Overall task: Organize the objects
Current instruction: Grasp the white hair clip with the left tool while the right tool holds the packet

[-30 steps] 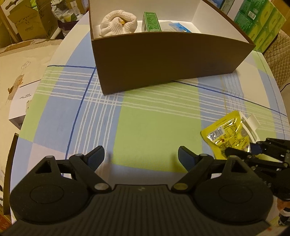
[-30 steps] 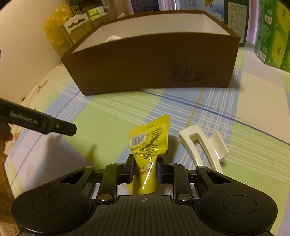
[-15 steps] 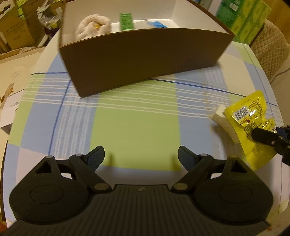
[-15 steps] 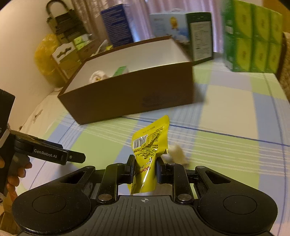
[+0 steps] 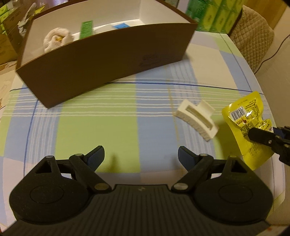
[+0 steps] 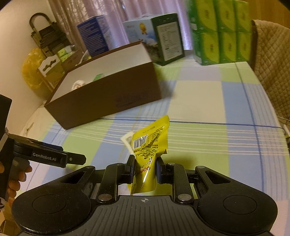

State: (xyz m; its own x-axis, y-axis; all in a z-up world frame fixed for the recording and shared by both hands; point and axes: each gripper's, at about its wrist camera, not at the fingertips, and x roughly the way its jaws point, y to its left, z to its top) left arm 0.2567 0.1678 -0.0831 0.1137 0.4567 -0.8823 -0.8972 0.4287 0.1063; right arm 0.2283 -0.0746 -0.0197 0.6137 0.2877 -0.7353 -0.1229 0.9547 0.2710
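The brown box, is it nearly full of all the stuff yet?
Partly. The brown box already holds a cream knitted bundle, a green packet and a blue-labelled item. The right hand-held gripper is shut on the yellow pouch, lifted off the table. The white hair claw lies on the tablecloth; the left hand-held gripper is open and empty.

Home, looks like my living or storage room. Worktop wears a blue-green plaid cloth; quilted chair back at 2 o'clock. Green tissue packs at 1, retail boxes at 12, curtain behind, cluttered rack at 10.
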